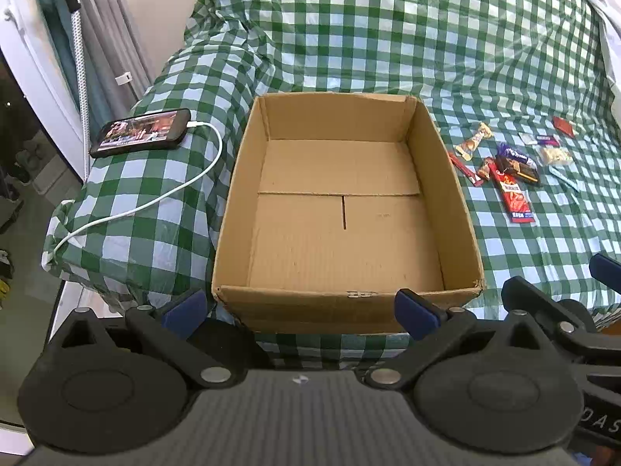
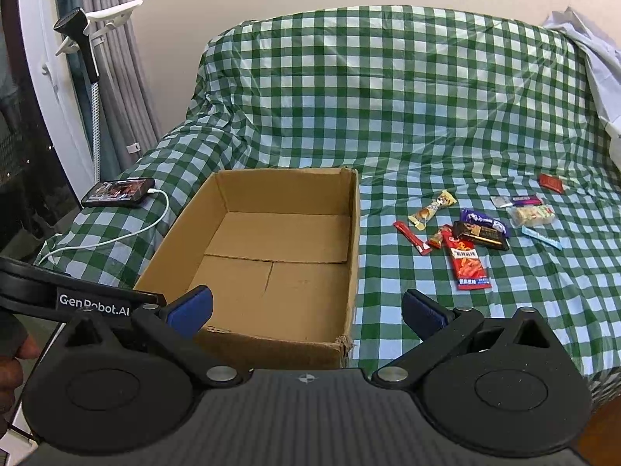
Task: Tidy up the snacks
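Note:
An open cardboard box (image 1: 462, 209) (image 2: 353, 240) with nothing in it sits on the green checked cloth. To its right lie several snacks: a red packet (image 1: 514, 198) (image 2: 467, 266), a dark chocolate bar (image 1: 518, 171) (image 2: 481, 235), a purple wrapper (image 1: 516, 154) (image 2: 483, 221), a beige candy (image 1: 473, 141) (image 2: 432, 209), a thin red stick (image 1: 464, 169) (image 2: 411, 237). My left gripper (image 1: 300, 312) hangs open before the box's near wall. My right gripper (image 2: 308, 308) is open too, near the box's front right corner. Neither holds anything.
A phone (image 1: 141, 138) (image 2: 118, 192) with a white cable (image 1: 155, 202) lies on the cloth left of the box. More small snacks (image 2: 531, 213) and a red sachet (image 2: 551, 183) lie further right. The cloth's front edge drops off near the grippers. A stand (image 2: 93, 89) and curtains are at the left.

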